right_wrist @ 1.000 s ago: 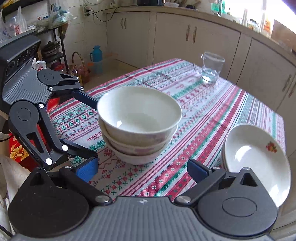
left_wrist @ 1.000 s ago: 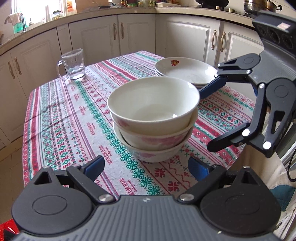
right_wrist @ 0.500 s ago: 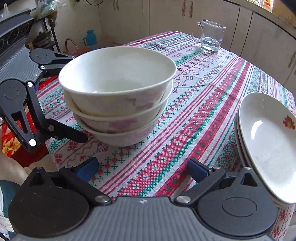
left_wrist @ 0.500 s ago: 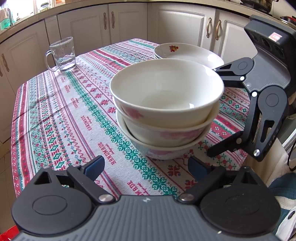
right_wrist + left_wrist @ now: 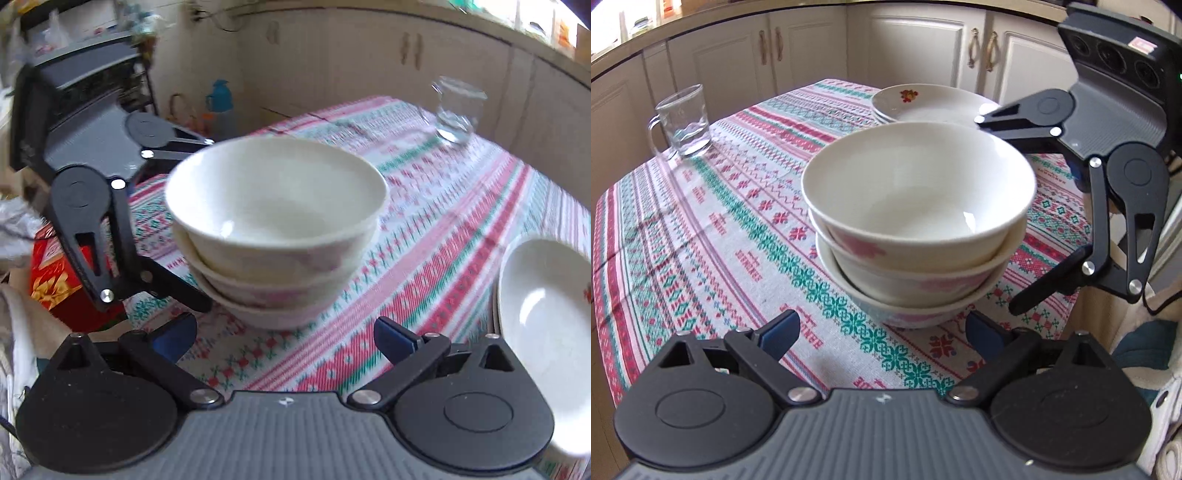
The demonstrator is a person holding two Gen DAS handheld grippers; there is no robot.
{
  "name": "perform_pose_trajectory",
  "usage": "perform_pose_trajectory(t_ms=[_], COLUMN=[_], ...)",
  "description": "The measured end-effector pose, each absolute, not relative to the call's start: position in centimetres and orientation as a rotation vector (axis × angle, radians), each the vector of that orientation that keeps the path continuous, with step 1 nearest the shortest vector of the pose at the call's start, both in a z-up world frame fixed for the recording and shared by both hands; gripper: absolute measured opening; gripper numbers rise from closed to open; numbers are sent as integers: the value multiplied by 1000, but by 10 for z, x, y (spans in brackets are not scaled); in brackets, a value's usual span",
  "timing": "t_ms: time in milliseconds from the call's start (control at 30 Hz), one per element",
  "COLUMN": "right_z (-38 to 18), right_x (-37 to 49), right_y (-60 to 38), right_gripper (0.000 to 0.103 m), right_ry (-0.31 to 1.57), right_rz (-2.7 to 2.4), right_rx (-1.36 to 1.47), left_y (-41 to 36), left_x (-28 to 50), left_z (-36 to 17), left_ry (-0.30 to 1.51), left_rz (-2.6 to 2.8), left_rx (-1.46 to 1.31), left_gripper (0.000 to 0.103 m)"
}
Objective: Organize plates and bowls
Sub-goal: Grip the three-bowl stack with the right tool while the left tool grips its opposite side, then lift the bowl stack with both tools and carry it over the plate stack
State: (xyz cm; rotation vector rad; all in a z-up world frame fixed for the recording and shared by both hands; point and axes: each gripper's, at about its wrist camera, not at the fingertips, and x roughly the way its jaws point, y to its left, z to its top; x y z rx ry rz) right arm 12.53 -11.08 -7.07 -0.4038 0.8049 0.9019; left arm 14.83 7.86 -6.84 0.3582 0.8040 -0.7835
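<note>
Glass mug (image 5: 683, 122) far left on striped cloth (image 5: 701, 229), well apart from rest. Left gripper (image 5: 882, 332) low at near edge, jaws wide, nothing between pads, just short of bowls. Stack of three bowls (image 5: 916, 206) mid-table, nested upright (pink print on sides). Plates (image 5: 923, 103) stacked behind bowls, near far edge. Right gripper (image 5: 993, 218) at right side of bowls, jaws wide, straddling stack, upper finger over rim, lower by base; contact unclear. Right wrist view blurred.
</note>
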Motion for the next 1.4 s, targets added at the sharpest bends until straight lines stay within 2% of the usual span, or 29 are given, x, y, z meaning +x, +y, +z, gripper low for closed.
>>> perform_pose_trajectory(t_ms=[133,300,500,800,1400], right_z=[-66,-66,-62,-61,-61], right_x=[128,138,147,148,152], right_y=[-100,-95,-100,-100,-96], right_gripper=[102,95,91,91,91], right_ry=[769,777,788,808,840], right_rz=[968,1025,1052,1073,1068], right_rx=[-490,-546,-523,-517,-536], left_y=[78,76,79,82,85], left_x=[153,156,167,173,173], left_z=[-63,-61,-60,-60,-61], left_ry=[776,764,770,776,734], left_rz=[-858,-968,-1027,-1079,-1126], left_rx=[398,460,436,420,431], left_gripper=[95,94,89,84,84])
